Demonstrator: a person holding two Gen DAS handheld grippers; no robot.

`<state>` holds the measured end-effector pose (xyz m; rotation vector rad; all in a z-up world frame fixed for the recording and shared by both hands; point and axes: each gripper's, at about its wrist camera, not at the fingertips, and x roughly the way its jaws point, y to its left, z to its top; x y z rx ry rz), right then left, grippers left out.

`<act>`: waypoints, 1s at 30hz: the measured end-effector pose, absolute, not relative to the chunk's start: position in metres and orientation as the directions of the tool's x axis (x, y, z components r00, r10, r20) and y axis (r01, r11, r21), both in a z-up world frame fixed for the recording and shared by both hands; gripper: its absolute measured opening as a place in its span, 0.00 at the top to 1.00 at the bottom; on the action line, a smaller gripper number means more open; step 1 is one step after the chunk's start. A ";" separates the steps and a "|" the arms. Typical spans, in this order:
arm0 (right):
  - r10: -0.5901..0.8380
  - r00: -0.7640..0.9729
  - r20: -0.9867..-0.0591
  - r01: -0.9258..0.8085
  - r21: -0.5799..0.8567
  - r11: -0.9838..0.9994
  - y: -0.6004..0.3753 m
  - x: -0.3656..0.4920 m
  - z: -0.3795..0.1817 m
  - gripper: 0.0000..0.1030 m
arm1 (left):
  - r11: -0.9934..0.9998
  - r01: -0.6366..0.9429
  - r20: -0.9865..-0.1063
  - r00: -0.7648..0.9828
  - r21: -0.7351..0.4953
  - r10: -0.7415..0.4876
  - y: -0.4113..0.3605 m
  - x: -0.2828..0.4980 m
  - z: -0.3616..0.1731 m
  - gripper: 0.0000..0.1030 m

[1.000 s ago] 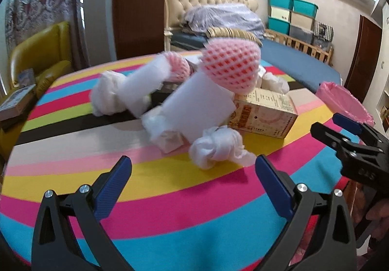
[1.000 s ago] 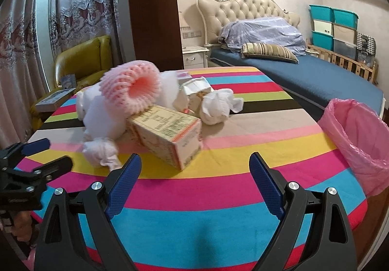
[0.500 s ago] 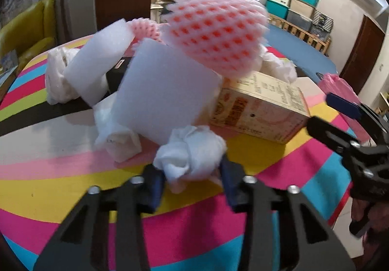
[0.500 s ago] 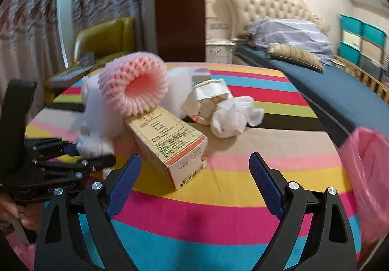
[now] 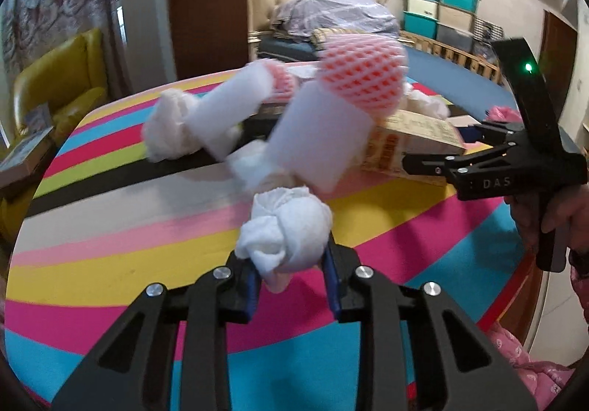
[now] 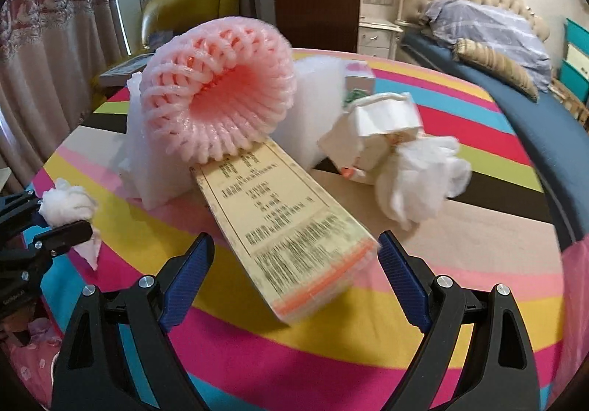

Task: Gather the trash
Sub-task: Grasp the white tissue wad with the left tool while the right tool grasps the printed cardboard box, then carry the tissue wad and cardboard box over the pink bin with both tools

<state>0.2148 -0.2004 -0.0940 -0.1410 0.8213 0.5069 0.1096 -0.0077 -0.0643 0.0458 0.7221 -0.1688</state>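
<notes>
left gripper (image 5: 291, 273) clamps a crumpled tissue wad (image 5: 285, 232), raised by the striped table's (image 5: 110, 263) near edge; right gripper (image 6: 294, 276) spread wide around the carton's (image 6: 287, 230) end there.

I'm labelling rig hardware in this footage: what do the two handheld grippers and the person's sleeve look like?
Both are matte black plastic frames with silver screw heads and ribbed blue finger pads. The left gripper shows triangular cut-outs in its frame. Seen from the side, the right gripper carries white "DAS" lettering and a lit green light on its upright mount. The sleeve is pink with small pale print. No cables visible.
</notes>
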 end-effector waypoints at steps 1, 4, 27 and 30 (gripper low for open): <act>0.376 0.566 -0.733 -0.487 0.070 0.871 -0.198 0.215 -0.094 0.23 | 0.987 0.162 -0.664 0.735 -0.026 -0.138 -0.004 0.109 -0.065 0.73; 0.385 0.577 -0.720 -0.503 0.058 0.862 -0.192 0.204 -0.093 0.39 | 0.989 0.140 -0.663 0.737 -0.038 -0.130 0.003 0.105 -0.064 0.73; 0.343 0.749 -0.567 -0.324 0.139 0.936 -0.280 0.080 -0.086 0.45 | 0.957 0.288 -0.617 0.758 0.025 -0.212 -0.055 0.088 -0.048 0.73; 0.335 0.764 -0.552 -0.304 0.151 0.941 -0.291 0.076 -0.082 0.45 | 0.947 0.319 -0.613 0.755 0.033 -0.233 -0.068 0.090 -0.044 0.73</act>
